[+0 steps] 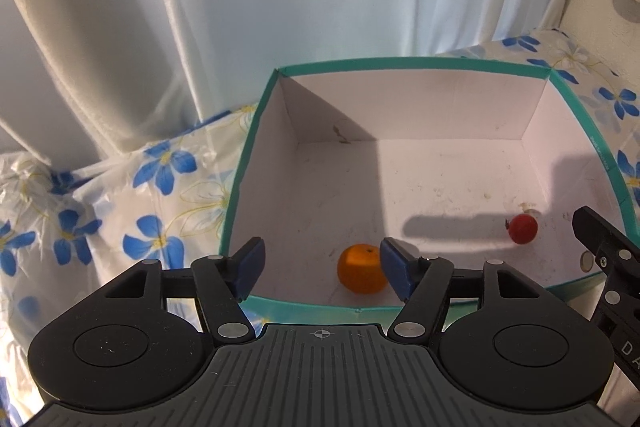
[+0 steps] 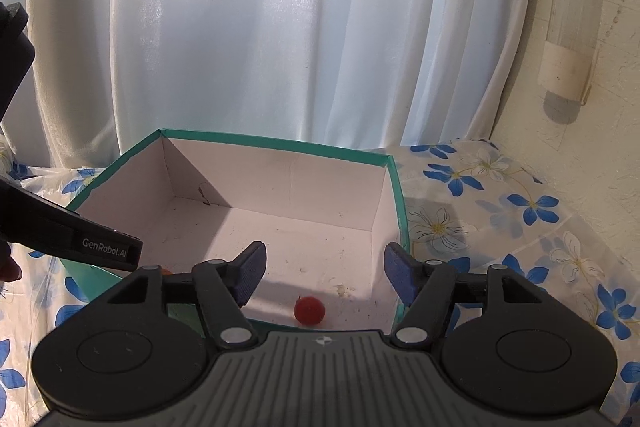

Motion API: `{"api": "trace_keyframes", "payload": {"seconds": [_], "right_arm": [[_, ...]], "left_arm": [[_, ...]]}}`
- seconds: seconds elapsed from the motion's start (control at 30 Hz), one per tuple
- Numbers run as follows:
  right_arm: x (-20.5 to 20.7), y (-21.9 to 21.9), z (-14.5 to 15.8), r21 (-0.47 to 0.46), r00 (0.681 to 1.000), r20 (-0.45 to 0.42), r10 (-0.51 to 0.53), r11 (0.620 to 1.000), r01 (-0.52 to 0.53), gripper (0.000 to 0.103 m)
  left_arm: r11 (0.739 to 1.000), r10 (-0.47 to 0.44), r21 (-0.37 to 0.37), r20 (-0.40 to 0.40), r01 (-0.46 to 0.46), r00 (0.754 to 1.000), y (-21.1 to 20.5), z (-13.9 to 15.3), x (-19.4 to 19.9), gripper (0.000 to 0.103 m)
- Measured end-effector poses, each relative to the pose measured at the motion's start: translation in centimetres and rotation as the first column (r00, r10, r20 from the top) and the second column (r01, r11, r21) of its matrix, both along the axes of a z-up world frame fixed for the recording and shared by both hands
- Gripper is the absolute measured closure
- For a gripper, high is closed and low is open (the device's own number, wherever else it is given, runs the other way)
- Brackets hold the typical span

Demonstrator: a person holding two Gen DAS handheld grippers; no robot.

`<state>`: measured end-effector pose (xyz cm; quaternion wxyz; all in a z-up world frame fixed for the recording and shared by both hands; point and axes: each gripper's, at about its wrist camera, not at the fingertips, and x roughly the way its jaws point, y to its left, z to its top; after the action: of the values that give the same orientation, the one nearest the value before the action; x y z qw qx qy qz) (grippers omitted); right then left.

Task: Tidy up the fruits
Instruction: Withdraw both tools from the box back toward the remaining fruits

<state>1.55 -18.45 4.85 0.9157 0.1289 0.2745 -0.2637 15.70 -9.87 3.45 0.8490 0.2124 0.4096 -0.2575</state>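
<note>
Item: fruit sorting, drop step. My left claw and right claw, both wide, empty. Orange and red fruit lie in box. Next: withdraw, seek more fruit.

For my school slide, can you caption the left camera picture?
Open left tongs above a teal-rimmed box holding an orange and a small red fruit.

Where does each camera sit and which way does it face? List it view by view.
Left wrist: on the left gripper, angled down into the teal box at the orange; own blue fingers open.
Right wrist: on the right gripper, facing the small red fruit; fingers open.
Shared: box, red fruit, curtain, each other's gripper.
</note>
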Motion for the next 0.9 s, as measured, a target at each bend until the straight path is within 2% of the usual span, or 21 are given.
{"api": "trace_keyframes", "payload": {"seconds": [0.2, 0.4, 0.7, 0.9], "right_arm": [[-0.6, 0.5, 0.4, -0.005, 1.000, 0.000, -0.027, 1.000, 0.027, 0.026], [-2.0, 1.1, 1.1, -0.019, 0.998, 0.019, -0.059, 0.998, 0.059, 0.023], [-5.9, 2.2, 2.6, -0.071, 0.991, 0.121, -0.056, 0.995, 0.065, 0.021], [-9.1, 3.7, 3.1, -0.103, 0.977, 0.207, -0.044, 0.992, 0.066, 0.020]], "left_arm": [[1.000, -0.015, -0.014, 0.008, 0.016, 1.000, 0.3, 0.4, -0.6, 0.030], [1.000, -0.014, -0.024, 0.031, 0.015, 0.999, 0.6, 1.0, -1.8, 0.030], [0.992, -0.003, -0.123, 0.134, 0.019, 0.991, 3.9, 3.5, -6.7, 0.030], [0.966, -0.012, -0.250, 0.209, 0.065, 0.978, 7.3, 4.8, -9.8, 0.029]]}}
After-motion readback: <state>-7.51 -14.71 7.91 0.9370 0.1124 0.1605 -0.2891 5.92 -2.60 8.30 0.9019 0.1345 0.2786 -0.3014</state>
